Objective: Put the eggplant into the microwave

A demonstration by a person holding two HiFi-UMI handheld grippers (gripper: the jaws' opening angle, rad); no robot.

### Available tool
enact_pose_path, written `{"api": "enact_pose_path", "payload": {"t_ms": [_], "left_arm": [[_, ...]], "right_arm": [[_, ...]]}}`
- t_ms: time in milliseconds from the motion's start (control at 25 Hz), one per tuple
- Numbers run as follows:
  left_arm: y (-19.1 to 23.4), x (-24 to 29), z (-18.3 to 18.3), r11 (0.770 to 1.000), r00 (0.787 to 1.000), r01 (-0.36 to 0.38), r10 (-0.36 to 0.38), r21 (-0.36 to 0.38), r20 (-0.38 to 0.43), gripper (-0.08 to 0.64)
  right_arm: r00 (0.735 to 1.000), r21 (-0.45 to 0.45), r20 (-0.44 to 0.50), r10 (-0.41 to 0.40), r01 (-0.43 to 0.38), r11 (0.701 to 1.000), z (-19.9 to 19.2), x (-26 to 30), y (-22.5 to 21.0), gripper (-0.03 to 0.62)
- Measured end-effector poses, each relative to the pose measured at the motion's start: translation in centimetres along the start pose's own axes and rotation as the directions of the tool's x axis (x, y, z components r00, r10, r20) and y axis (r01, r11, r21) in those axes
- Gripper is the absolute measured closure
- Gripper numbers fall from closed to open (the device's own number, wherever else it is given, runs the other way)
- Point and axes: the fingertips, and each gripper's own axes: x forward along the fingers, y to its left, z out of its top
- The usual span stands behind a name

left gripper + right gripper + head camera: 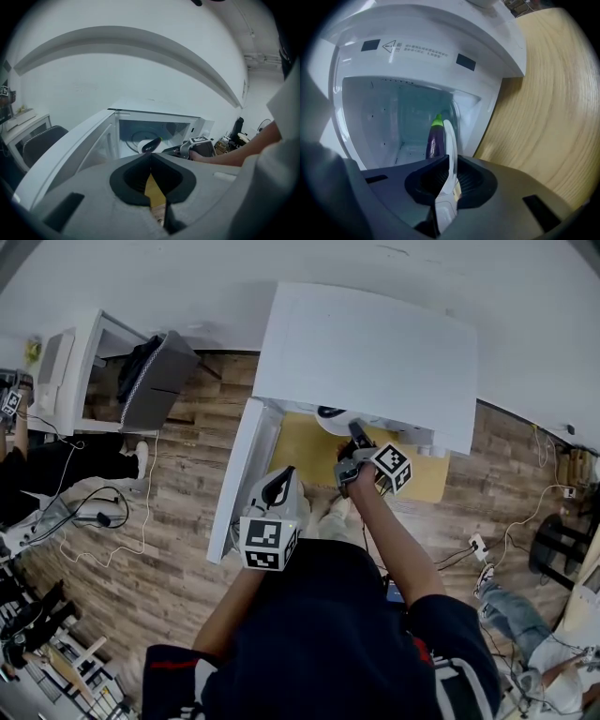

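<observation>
Jaws of the right gripper (451,164) are pinched nearly together on the rim of a white plate (448,140), which shows edge-on between them. Just beyond the tips, lying on that plate, is the eggplant (435,138), purple, with its green cap pointing away from the jaws. Plate and eggplant reach ahead of the jaws into the open cavity of the white microwave (393,122); whether the plate rests on the cavity floor I cannot tell. To one side of the jaws runs the pale wooden table (543,103) that the microwave stands on.

The left gripper (150,157) has its jaws closed together with nothing between them. Ahead of them stands the microwave's swung-open door (70,145), and well beyond the tips sits the plate in the cavity.
</observation>
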Motion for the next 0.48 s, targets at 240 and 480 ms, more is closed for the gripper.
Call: {"api": "enact_pose_path", "payload": {"t_ms": [240, 480], "left_arm": [[0.04, -0.18, -0.25, 1.000, 1.000, -0.003, 0.003, 0.001, -0.003, 0.543], [0.06, -0.34, -0.37, 1.000, 1.000, -0.001, 0.001, -0.001, 0.000, 0.543]], "right_arm": [[1.000, -0.016, -0.020, 0.004, -0.004, 1.000, -0.17, 0.71, 0.25, 0.569], [0.999, -0.040, -0.036, 0.010, -0.012, 0.999, -0.33, 0.86, 0.10, 0.552]]}}
